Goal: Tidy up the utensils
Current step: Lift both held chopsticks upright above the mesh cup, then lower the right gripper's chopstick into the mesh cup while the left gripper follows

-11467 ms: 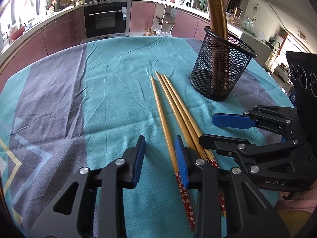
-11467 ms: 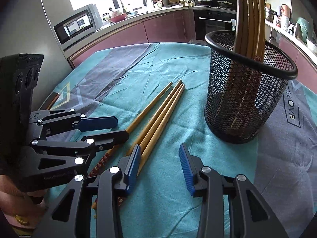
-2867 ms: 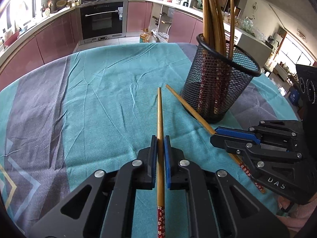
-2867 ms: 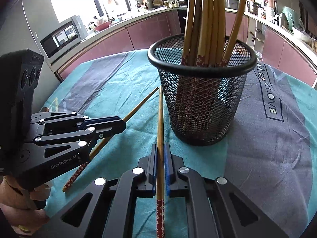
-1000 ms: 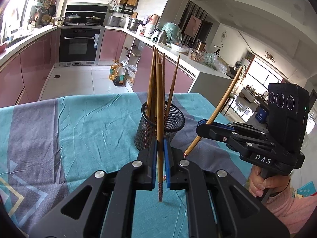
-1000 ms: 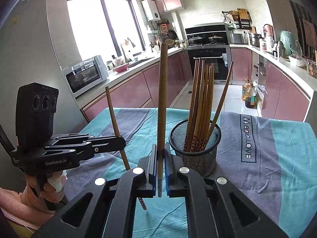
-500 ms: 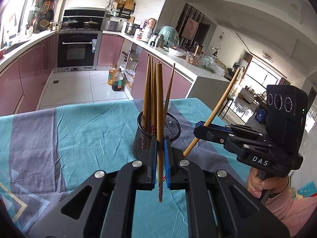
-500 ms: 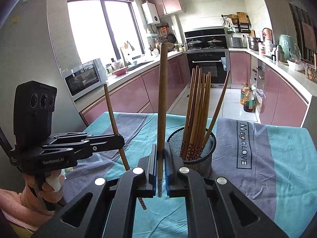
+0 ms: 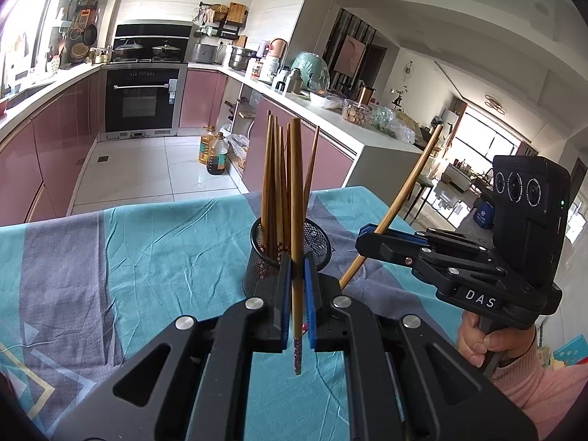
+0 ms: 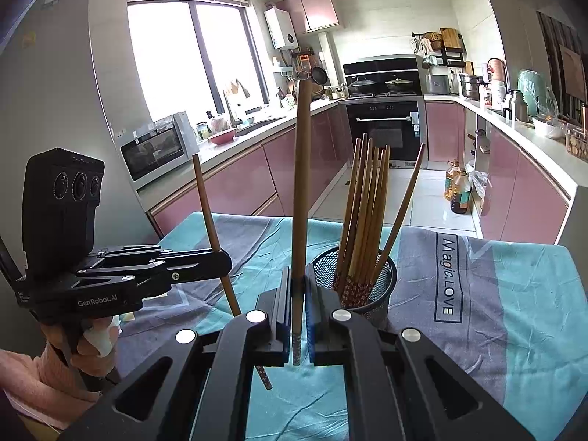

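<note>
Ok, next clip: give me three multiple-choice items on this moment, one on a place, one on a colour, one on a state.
1. Where does the mesh holder stand?
A. On the kitchen floor
B. On the teal and grey tablecloth
C. On the counter beside the oven

2. What colour are the lower kitchen cabinets?
A. Pink
B. White
C. Dark green

3. What is the state of the left gripper?
A. Open, nothing between its fingers
B. Shut on a spoon
C. Shut on a chopstick, held upright above the table

Key: 1 B, the holder rests on the cloth in both wrist views. 2 A, the cabinet fronts along the counter are glossy pink. 3 C, the blue pads pinch the chopstick near its patterned end; the right gripper likewise clamps the other chopstick.
</note>
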A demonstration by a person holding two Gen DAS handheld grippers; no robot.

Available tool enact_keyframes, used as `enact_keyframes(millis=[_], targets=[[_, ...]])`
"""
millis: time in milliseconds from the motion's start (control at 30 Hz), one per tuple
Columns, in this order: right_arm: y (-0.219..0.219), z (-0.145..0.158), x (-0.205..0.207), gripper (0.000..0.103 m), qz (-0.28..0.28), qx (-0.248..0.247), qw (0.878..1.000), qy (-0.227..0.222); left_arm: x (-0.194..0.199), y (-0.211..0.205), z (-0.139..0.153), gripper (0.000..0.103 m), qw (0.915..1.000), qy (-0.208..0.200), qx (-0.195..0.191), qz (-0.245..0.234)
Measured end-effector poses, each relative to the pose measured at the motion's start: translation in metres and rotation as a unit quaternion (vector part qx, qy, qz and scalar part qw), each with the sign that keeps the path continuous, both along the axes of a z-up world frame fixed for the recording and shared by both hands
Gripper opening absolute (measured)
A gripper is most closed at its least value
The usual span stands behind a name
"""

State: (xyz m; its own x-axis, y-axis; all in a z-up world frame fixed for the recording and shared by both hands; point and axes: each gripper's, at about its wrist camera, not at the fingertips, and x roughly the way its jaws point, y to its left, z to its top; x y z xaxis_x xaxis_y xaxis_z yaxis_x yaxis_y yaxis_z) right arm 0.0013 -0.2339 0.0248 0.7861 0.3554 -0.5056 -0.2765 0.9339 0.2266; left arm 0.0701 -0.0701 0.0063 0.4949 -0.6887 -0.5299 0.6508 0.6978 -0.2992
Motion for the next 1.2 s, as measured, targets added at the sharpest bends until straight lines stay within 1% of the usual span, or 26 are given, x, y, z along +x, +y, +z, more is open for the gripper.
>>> enact_keyframes(millis=[233, 633, 1200], targets=[[-0.001, 0.005, -0.002, 0.006, -0.002, -0.003, 1.0, -0.006, 0.003, -0.001, 0.003, 0.007, 1.0, -0.008, -0.002, -0.001], [-0.001, 0.017, -0.002, 0.006, -0.004, -0.011, 1.0, -0.023, 0.004, -0.004, 0.017, 0.007, 0.9995, -0.029, -0.007, -0.007], [-0.003, 0.028, 0.006, 0.006, 0.001, -0.012, 0.999, -0.037, -0.003, -0.015, 0.031, 0.007, 0.9983, -0.058, -0.001, -0.005]])
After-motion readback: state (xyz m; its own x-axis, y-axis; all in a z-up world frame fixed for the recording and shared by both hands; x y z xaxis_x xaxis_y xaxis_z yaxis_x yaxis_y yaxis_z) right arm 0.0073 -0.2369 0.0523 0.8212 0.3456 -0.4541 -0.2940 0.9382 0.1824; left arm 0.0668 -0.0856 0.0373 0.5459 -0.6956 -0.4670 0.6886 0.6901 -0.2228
